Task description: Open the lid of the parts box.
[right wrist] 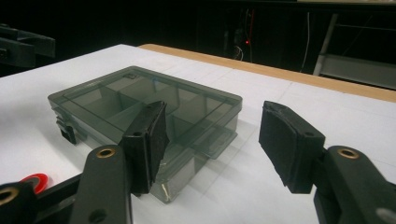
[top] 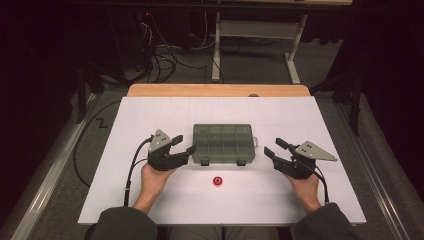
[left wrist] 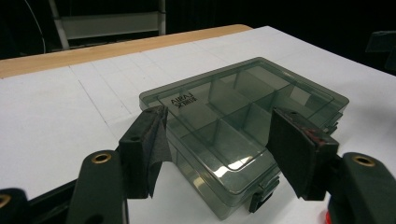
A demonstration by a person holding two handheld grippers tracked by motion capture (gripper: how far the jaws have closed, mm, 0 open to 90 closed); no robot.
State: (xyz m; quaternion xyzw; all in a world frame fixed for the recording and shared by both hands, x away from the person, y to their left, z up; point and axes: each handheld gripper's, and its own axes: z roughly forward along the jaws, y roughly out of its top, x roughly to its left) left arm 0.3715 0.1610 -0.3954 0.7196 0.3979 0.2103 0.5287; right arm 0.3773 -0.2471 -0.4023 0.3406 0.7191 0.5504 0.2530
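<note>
A smoky transparent compartment box [top: 223, 143] with its lid closed lies in the middle of the white table [top: 150, 115]. A small red ring-shaped object [top: 217, 181] rests on the table in front of it. My left gripper [top: 184, 144] is open just left of the box, its jaws aimed at the box's near left corner [left wrist: 224, 163]. To the box's right my right gripper [top: 275, 147] stands open, jaws pointing at the box's right end [right wrist: 196, 130]. The red object [right wrist: 35, 179] peeks past its left jaw. Neither gripper holds anything.
The box has two dark latches [top: 204, 162] on its front edge and a tab on its right side. A wooden strip [top: 220, 90] borders the table's far edge. Beyond it stand a metal frame [top: 260, 35] and floor cables [top: 160, 55].
</note>
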